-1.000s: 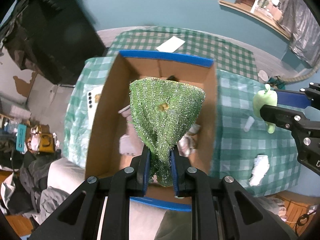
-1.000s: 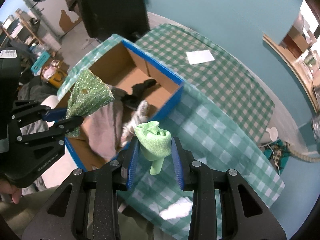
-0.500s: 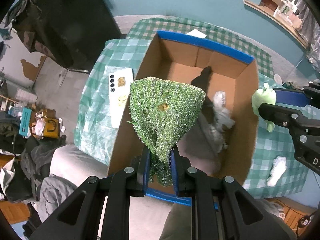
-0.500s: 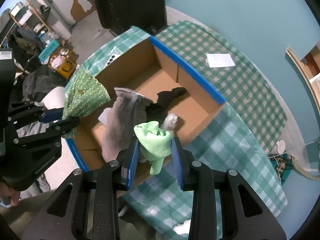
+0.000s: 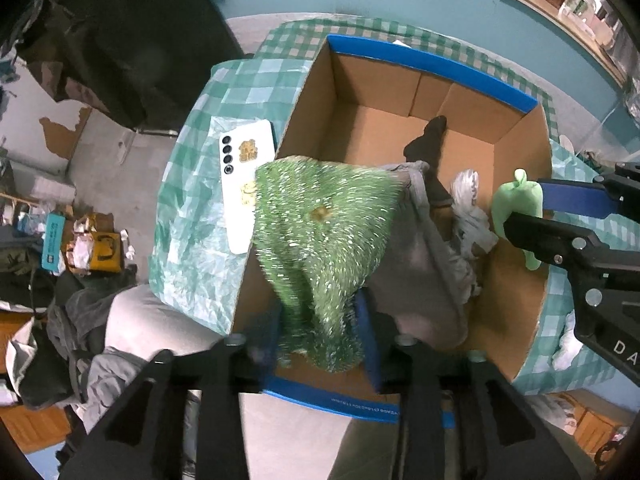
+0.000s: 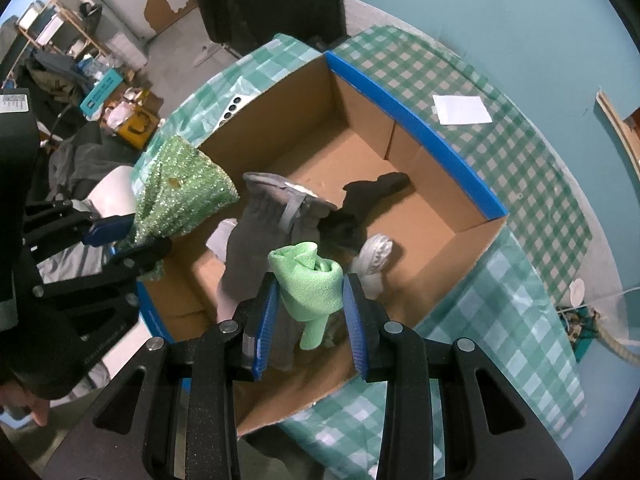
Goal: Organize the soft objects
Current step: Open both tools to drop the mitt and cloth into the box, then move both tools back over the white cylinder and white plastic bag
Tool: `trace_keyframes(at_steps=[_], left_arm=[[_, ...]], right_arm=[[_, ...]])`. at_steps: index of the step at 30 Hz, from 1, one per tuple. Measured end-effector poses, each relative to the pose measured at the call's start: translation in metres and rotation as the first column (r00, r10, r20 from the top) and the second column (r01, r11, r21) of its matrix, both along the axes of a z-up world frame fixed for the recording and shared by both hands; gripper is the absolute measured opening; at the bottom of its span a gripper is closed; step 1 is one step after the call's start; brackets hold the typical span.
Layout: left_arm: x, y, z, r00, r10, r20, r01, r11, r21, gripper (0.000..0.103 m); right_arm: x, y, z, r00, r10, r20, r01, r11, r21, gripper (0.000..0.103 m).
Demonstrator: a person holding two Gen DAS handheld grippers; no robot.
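Nearest, left gripper [image 5: 320, 334]: jaws look parted wider than the cloth's tail, though motion blur there hides whether the pads still bite, so grip state is uncertain. The glittery green cloth [image 5: 324, 240] stands up from between them, fanning wide at the top, over the near-left corner of the cardboard box [image 6: 416, 120]. Judged light, limp and scratchy-textured; best held by the bunched tail, as here.

Right gripper [image 6: 308, 312]: blue pads closed on the pale green fleece cloth [image 6: 308, 276], its rolled wad squeezed between them with a tail hanging below. It hangs over the box's near side. Soft, compressible and not slippery; likely to unroll when let go.

Inside the box: grey garment [image 6: 260, 232] heaped near, white crumpled piece [image 6: 374, 256] to its right, dark sock [image 6: 372, 192] farther in. All floppy, nothing fragile.

Left of the box on the checked tablecloth [image 6: 532, 184]: white phone [image 5: 244, 184], partly covered by the glittery cloth. Far side: white paper [image 6: 462, 109].

Box floor under the garment is hidden. A white lump on the tablecloth, right of the box, is cut off by the right gripper in the left wrist view.
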State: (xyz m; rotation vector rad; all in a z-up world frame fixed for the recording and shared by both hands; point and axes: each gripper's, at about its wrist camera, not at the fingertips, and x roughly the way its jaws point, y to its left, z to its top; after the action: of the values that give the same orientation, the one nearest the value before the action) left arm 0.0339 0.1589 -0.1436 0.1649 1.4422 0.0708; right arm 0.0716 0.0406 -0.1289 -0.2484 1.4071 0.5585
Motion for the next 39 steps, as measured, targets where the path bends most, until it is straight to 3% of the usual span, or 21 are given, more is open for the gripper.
trace_keyframes(at_steps=[2, 4, 12, 18, 24, 30, 39], left_arm=[[0.000, -0.003, 0.002, 1.000, -0.010, 0.016, 0.010, 1.000, 0.008, 0.044], [0.000, -0.005, 0.002, 1.000, -0.011, 0.010, 0.011, 1.000, 0.005, 0.049], [0.000, -0.018, 0.008, 1.000, -0.015, 0.022, 0.015, 1.000, 0.013, 0.059], [-0.003, -0.034, 0.019, 0.999, -0.029, 0.043, 0.029, 0.999, 0.016, 0.060], [-0.007, -0.050, 0.031, 0.997, -0.048, 0.065, 0.047, 0.999, 0.018, 0.060], [-0.013, -0.070, 0.043, 0.992, -0.084, 0.099, 0.082, 0.996, 0.028, 0.068], [-0.020, -0.106, 0.046, 0.984, -0.151, 0.092, 0.150, 0.989, 0.019, 0.071]], right_arm=[[-0.001, 0.000, -0.001, 1.000, -0.002, 0.000, 0.002, 1.000, -0.009, 0.037], [0.000, -0.001, -0.001, 1.000, -0.009, 0.000, 0.009, 1.000, -0.011, 0.049], [0.002, -0.016, 0.007, 0.999, -0.046, 0.015, 0.046, 0.999, -0.008, 0.057], [-0.003, -0.025, 0.020, 0.997, -0.066, 0.041, 0.067, 0.998, -0.012, 0.066], [-0.010, -0.047, 0.033, 0.993, -0.100, 0.056, 0.101, 0.995, -0.012, 0.066], [-0.021, -0.078, 0.044, 0.986, -0.150, 0.069, 0.151, 0.988, -0.020, 0.068], [-0.036, -0.125, 0.050, 0.969, -0.238, 0.069, 0.241, 0.970, -0.036, 0.071]])
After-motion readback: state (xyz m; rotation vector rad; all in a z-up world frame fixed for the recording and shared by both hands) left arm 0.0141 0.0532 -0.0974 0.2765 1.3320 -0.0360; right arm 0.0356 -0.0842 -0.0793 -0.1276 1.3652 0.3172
